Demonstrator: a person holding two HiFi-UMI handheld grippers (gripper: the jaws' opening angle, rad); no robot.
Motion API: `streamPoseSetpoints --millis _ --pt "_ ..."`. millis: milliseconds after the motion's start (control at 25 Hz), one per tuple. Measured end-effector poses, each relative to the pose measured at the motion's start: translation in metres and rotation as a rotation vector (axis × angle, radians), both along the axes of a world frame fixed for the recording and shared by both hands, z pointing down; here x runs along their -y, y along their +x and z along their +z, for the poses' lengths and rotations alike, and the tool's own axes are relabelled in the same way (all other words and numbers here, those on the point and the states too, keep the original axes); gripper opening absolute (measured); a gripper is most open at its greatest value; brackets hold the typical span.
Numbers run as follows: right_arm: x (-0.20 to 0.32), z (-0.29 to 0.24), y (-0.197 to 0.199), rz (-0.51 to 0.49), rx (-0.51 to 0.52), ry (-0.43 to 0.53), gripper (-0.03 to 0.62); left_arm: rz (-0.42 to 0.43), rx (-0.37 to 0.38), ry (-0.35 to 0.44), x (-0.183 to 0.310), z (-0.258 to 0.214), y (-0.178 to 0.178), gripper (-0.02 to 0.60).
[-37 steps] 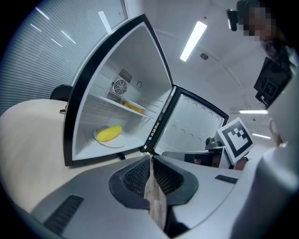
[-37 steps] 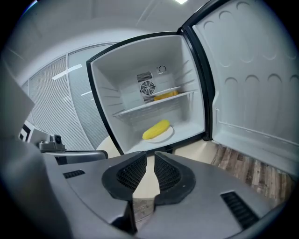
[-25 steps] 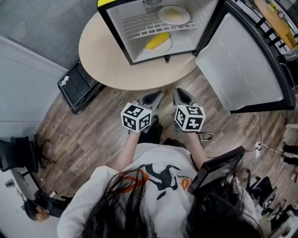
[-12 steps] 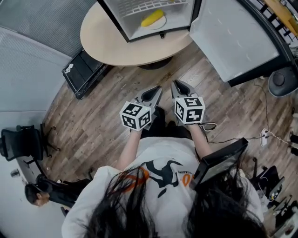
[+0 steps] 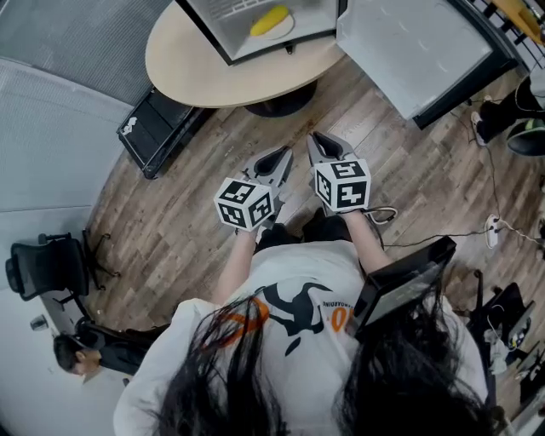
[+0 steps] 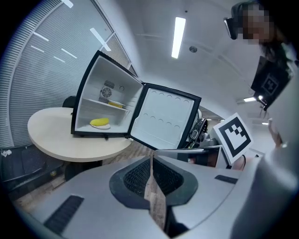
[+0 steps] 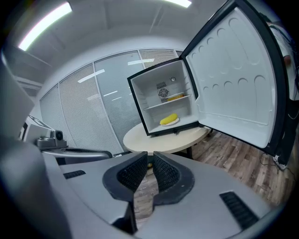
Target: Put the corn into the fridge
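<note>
The yellow corn [image 5: 269, 19] lies on a white plate on the bottom shelf of the open mini fridge [image 5: 223, 47], which stands on a round beige table [image 5: 196, 72]. The left gripper view shows this corn [image 6: 99, 123] far off, and so does the right gripper view, small and distant [image 7: 168, 119]. The fridge door [image 5: 417, 47] is swung wide to the right. My left gripper [image 5: 283, 153] and right gripper [image 5: 314, 139] hang side by side over the wood floor, well short of the table. Both are shut and hold nothing: left gripper [image 6: 151, 158], right gripper [image 7: 149, 161].
Another yellow item [image 7: 176, 97] lies on the fridge's upper shelf. A black case [image 5: 157, 128] leans by the table's left side. An office chair [image 5: 47, 268] stands at far left. Cables [image 5: 490, 230] trail on the floor at right, near someone's shoe [image 5: 511, 111].
Both grippers have drawn back from the fridge together, side by side. The table and fridge have slid towards the top edge of the head view. Neither gripper's jaws changed.
</note>
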State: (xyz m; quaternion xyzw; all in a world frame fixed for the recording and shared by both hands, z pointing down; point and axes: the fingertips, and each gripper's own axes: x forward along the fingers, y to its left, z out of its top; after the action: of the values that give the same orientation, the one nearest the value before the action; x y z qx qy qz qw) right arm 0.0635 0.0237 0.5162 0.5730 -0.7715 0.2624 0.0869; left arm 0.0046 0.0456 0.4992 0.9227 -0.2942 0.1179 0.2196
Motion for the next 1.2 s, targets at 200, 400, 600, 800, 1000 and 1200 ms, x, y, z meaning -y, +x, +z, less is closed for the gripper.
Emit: streamPoseSetpoints --millis 200,400,600,800,1000,1200 --pt "-0.009 -0.007 -0.015 0.006 0.0 0.009 0.049 0.014 -0.007 0.007 -0.01 -0.004 -0.01 0.025" --pt "-0.026 -0.001 -0.043 0.001 0.006 -0.019 0.049 0.028 -0.001 -0.004 -0.029 -0.001 -0.037 0.025" --pt "-0.042 0.0 -0.071 0.01 0.009 -0.036 0.046 0.016 -0.023 -0.024 -0.043 0.0 -0.072 0.025" --pt "-0.057 -0.002 -0.095 0.011 0.025 -0.04 0.044 0.013 -0.039 -0.011 -0.055 -0.009 -0.096 0.025" --pt "-0.063 -0.006 -0.109 0.007 0.011 -0.027 0.044 0.004 -0.06 -0.006 -0.059 -0.012 -0.112 0.025" --pt "-0.069 -0.008 -0.113 0.01 -0.001 -0.024 0.044 0.0 -0.07 0.001 -0.063 -0.015 -0.119 0.025"
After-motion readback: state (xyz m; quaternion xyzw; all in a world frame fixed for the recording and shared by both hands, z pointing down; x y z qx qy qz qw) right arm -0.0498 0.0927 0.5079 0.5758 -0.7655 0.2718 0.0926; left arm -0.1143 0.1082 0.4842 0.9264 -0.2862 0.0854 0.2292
